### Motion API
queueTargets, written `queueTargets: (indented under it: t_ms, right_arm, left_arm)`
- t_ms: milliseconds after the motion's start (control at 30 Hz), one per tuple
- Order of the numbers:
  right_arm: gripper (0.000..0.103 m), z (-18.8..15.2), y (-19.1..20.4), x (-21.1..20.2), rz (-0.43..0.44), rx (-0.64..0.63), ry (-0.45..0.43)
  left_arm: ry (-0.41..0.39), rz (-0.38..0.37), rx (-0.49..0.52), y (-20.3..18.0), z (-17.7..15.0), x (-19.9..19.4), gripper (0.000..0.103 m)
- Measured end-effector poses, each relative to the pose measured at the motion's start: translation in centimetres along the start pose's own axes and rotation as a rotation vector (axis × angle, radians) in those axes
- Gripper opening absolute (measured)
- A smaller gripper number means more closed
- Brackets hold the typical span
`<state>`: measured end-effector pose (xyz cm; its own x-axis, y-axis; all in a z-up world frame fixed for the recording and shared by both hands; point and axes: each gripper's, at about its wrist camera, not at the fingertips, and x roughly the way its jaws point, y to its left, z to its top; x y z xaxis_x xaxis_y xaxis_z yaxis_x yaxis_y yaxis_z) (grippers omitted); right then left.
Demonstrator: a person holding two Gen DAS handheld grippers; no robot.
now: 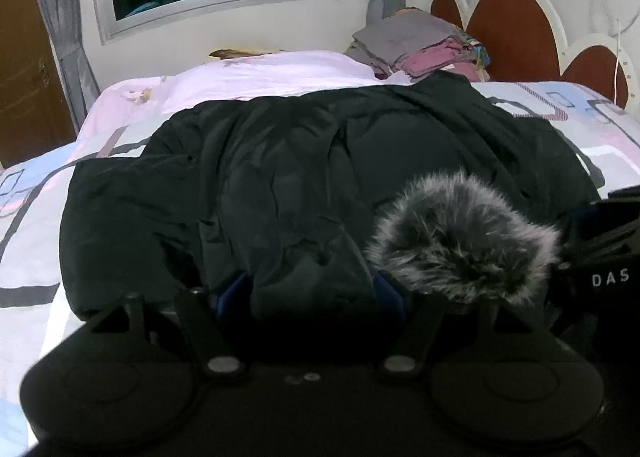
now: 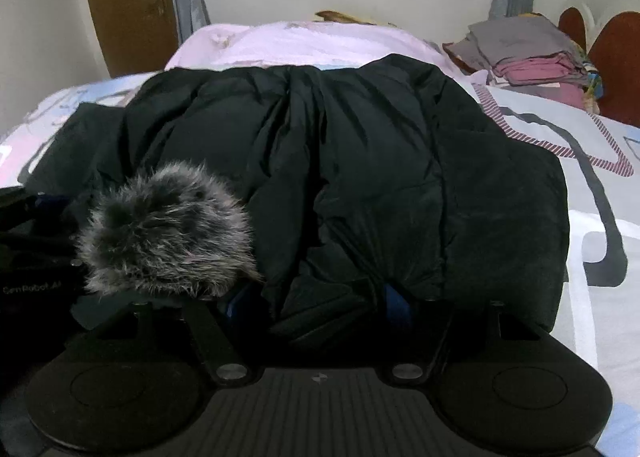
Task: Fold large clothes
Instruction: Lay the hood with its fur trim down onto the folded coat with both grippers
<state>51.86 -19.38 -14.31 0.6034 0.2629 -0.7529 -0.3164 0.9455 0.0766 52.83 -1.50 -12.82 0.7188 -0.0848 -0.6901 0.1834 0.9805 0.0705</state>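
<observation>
A black puffer jacket lies spread across the bed, its fur-trimmed hood bunched at the near edge between the two tools. The left gripper has its blue-padded jaws set apart with a thick fold of the jacket's near edge bulging between them; they seem to be grasping that fold, though the dark cloth hides how firmly. The right gripper does the same on its side of the hood, with a gathered pleat of black fabric wedged between its jaws. Holding the near edge at two points either side of the hood looks like preparation for carrying it over toward the far side as one even fold — a single grip would let so bulky a garment sag. A stack of folded clothes sits near the headboard, well apart from the jacket.
</observation>
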Motion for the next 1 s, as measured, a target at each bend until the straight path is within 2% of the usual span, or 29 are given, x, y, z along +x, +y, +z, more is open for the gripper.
queueTargets:
  t_ms: [133,200,267,300,367,467,500,600,667,800,900,933,1000]
  right_arm:
    - [0.069,-0.1,0.3,0.6,-0.023,-0.008,0.019]
    - [0.069,0.3,0.6,0.6,-0.037,-0.023,0.047]
    - [0.069,0.8,0.7,-0.4,-0.048,-0.010,0.061]
    - [0.069,0.9,0.6,-1.6,-0.046,0.013,0.034]
    - [0.069,0.5,0.2,-4.7,-0.016,0.070,-0.039]
    - [0.069,-0.9,-0.5,-8.9,0.002,0.090,-0.098]
    - [0.070,-1.6,-0.9,-10.2,0.006,0.107,-0.105]
    - [0.088,-4.4,-2.8,-14.6,0.031,0.145,-0.141]
    - [0.088,-6.8,-4.0,-17.5,0.033,0.175,-0.146]
    - [0.088,-12.6,-6.9,-22.2,0.093,0.295,-0.117]
    - [0.088,-17.4,-8.8,-24.5,0.101,0.394,-0.080]
    - [0.088,-18.9,-9.3,-25.0,0.109,0.435,-0.067]
    - [0.088,-21.6,-9.9,-25.8,0.103,0.498,-0.046]
  left_arm:
    - [0.010,0.015,0.018,-0.2,-0.2,0.8,0.072]
    - [0.040,0.010,0.025,-0.1,0.2,0.9,0.073]
    - [0.068,0.016,0.031,0.0,0.7,0.3,0.080]
    - [0.063,0.032,0.039,0.0,0.9,-0.5,0.082]
    - [0.026,0.037,0.033,0.4,0.8,-2.7,0.093]
    - [-0.033,0.035,0.043,1.7,-0.5,-6.7,0.101]
    - [-0.035,0.027,0.045,2.4,-1.2,-8.0,0.100]
    - [-0.045,-0.013,0.011,5.3,-3.5,-12.1,0.093]
    - [-0.042,-0.032,-0.010,7.5,-5.5,-14.8,0.080]
    - [0.005,-0.087,-0.119,11.7,-11.8,-19.6,0.074]
    - [0.057,-0.081,-0.159,13.2,-16.2,-21.5,0.070]
    - [0.086,-0.074,-0.165,13.5,-17.6,-21.9,0.066]
    - [0.104,-0.072,-0.198,13.9,-19.7,-22.7,0.066]
